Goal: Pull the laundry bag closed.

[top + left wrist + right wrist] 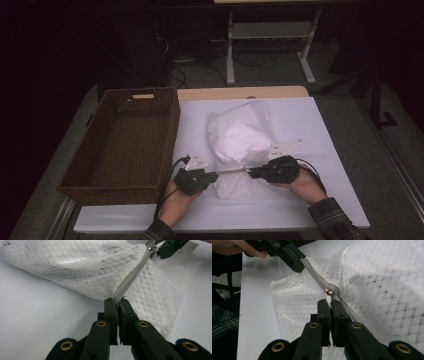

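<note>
A white mesh bag [240, 137] lies on the white table top, its grey zipper [232, 170] pulled taut between the two grippers. My left gripper [216, 175] is shut on the zipper's end [117, 298] at the bag's edge, as the left gripper view shows [117, 302]. My right gripper [250, 172] is shut on the white pull tab [328, 299] just behind the metal slider [328, 291]. In the left gripper view the right gripper [160, 247] appears at the top right, on the far end of the zipper [130, 280]. In the right gripper view the left gripper [298, 265] holds the zipper at the top left.
A brown wicker basket [165, 135] stands at the table's left side, close to the left hand. The white table top [310, 130] extends to the right of the bag. A table frame and cables [270, 45] lie on the dark floor beyond the table.
</note>
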`<action>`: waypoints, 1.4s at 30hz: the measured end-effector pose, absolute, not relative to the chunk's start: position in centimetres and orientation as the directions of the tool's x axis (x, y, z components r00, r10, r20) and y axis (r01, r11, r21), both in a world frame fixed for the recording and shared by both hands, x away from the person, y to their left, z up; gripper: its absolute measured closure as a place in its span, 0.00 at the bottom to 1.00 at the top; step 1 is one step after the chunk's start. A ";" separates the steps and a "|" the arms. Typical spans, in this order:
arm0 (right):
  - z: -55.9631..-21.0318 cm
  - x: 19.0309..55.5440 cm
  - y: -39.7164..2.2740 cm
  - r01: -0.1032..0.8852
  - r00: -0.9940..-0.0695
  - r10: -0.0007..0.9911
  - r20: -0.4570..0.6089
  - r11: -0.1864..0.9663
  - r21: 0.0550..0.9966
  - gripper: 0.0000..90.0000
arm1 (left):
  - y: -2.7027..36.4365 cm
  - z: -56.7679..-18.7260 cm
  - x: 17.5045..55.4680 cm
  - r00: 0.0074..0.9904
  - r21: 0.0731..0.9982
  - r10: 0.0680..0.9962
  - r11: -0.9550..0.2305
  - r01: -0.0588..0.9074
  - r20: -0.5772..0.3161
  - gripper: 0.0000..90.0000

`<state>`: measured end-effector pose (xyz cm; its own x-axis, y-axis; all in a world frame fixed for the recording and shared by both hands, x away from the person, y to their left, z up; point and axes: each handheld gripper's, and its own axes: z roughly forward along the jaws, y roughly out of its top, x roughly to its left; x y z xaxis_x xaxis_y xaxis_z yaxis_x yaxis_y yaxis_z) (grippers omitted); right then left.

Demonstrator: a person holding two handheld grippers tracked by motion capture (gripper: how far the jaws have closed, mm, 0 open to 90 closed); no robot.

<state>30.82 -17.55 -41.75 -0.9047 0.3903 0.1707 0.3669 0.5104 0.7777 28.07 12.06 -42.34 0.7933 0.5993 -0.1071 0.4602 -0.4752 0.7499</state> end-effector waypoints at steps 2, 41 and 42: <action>-41.7 30.7 -18.0 0.373 -0.900 0.403 0.170 0.504 0.779 0.96 | 12.2 -42.4 28.1 0.784 0.747 0.610 -0.468 0.471 -0.112 0.96; -41.5 30.4 -24.0 0.426 -0.839 0.518 0.169 0.430 0.796 0.96 | 12.4 -42.6 27.9 0.765 0.741 0.631 -0.453 0.495 -0.125 0.96; -41.4 30.3 -24.3 0.429 -0.835 0.524 0.170 0.425 0.797 0.96 | 12.4 -42.6 27.9 0.764 0.741 0.633 -0.453 0.496 -0.125 0.96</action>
